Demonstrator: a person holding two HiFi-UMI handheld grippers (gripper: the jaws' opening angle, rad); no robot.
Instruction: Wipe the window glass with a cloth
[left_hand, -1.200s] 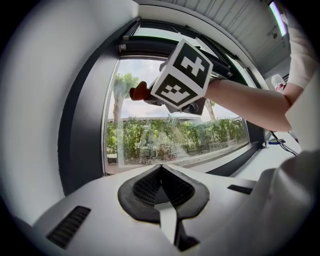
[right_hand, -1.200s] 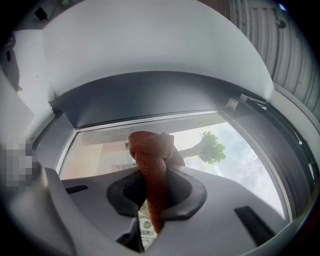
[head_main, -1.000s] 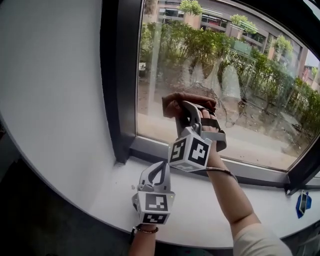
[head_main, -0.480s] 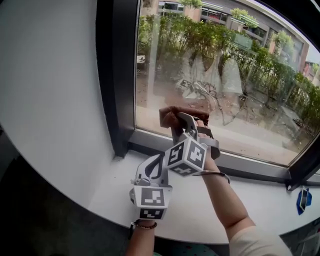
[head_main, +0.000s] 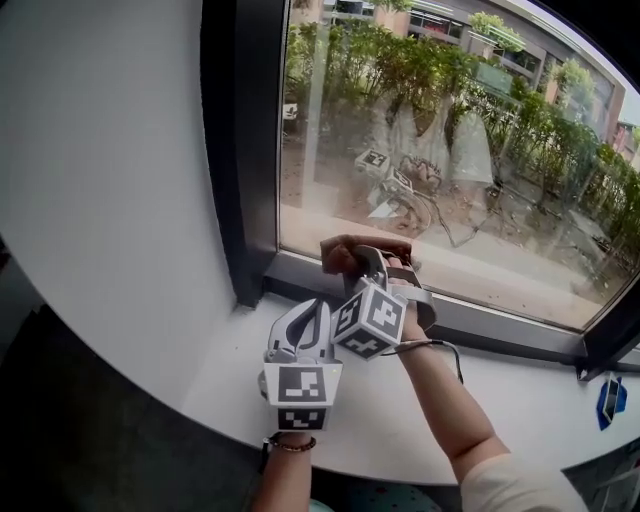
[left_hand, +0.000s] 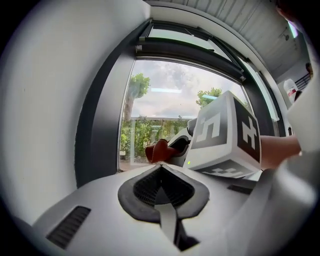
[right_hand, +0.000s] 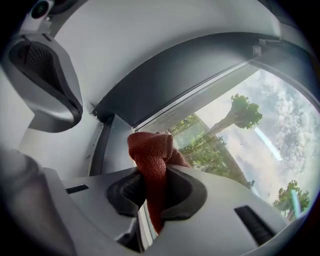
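A rust-red cloth (head_main: 352, 251) (right_hand: 151, 155) is bunched against the bottom of the window glass (head_main: 450, 130), close to the lower frame. My right gripper (head_main: 366, 262) (right_hand: 152, 192) is shut on the cloth, its jaws pinching a fold. The cloth (left_hand: 159, 150) also shows small in the left gripper view, past the right gripper's marker cube (left_hand: 227, 137). My left gripper (head_main: 312, 318) (left_hand: 161, 182) rests low over the white sill (head_main: 480, 410), just left of the right one, shut with nothing between its jaws.
A dark window frame post (head_main: 240, 150) rises left of the glass, beside a white wall (head_main: 100, 180). The dark lower frame rail (head_main: 500, 325) runs along the sill. A blue object (head_main: 609, 400) lies at the sill's far right.
The right gripper with the cloth has slid down the glass to its bottom edge. The left gripper stayed on the sill.
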